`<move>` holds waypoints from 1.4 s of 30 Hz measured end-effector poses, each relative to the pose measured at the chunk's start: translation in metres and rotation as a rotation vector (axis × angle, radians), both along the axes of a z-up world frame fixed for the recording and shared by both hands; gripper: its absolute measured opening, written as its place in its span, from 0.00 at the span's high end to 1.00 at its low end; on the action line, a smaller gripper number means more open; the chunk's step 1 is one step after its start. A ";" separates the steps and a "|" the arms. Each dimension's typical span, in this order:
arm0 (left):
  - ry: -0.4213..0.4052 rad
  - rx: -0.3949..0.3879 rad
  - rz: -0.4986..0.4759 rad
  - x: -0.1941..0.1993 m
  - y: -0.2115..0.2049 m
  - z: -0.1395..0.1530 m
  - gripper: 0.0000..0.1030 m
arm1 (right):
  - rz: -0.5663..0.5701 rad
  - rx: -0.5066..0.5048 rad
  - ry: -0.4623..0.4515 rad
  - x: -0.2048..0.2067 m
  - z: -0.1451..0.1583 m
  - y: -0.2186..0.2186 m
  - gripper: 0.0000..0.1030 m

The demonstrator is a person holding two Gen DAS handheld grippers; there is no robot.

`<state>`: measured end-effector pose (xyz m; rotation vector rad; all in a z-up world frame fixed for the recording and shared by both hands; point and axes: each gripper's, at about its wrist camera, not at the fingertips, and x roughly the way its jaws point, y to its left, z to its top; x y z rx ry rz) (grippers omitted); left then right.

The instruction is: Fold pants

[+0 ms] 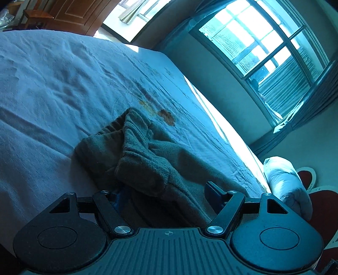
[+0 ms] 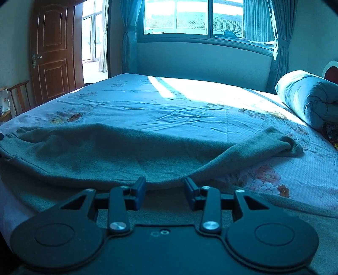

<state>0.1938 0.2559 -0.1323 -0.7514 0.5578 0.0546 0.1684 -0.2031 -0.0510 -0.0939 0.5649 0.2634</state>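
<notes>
Grey-green fleece pants (image 1: pixel 145 156) lie on the bed; in the left wrist view they are bunched, with a cuff folded over near the fingers. My left gripper (image 1: pixel 162 192) is open, its jaws wide on either side of the fabric, the left finger partly hidden by it. In the right wrist view the pants (image 2: pixel 109 152) stretch across the bed, one leg end (image 2: pixel 281 143) reaching to the right. My right gripper (image 2: pixel 165 188) is open at the near edge of the fabric, its blue fingertips (image 2: pixel 140 186) apart and close above it.
The bed has a light floral sheet (image 2: pixel 169 110). A rolled quilt (image 2: pixel 308 99) lies at the right by the headboard. A window (image 2: pixel 190 17) with curtains is beyond the bed, a wooden door (image 2: pixel 52 48) and a chair (image 2: pixel 19 97) at the left.
</notes>
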 end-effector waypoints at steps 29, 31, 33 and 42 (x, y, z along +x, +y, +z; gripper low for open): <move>-0.004 0.003 -0.003 0.031 0.019 -0.020 0.69 | -0.325 0.558 0.285 0.073 -0.048 -0.031 0.68; 0.001 0.011 -0.004 0.032 0.019 -0.019 0.69 | -0.331 0.606 0.317 0.079 -0.053 -0.036 0.89; 0.002 0.025 -0.007 0.032 0.018 -0.019 0.69 | -0.327 0.623 0.314 0.079 -0.055 -0.038 0.99; -0.050 0.085 -0.057 0.034 0.018 -0.009 0.74 | -0.285 0.549 0.247 0.071 -0.041 -0.031 1.00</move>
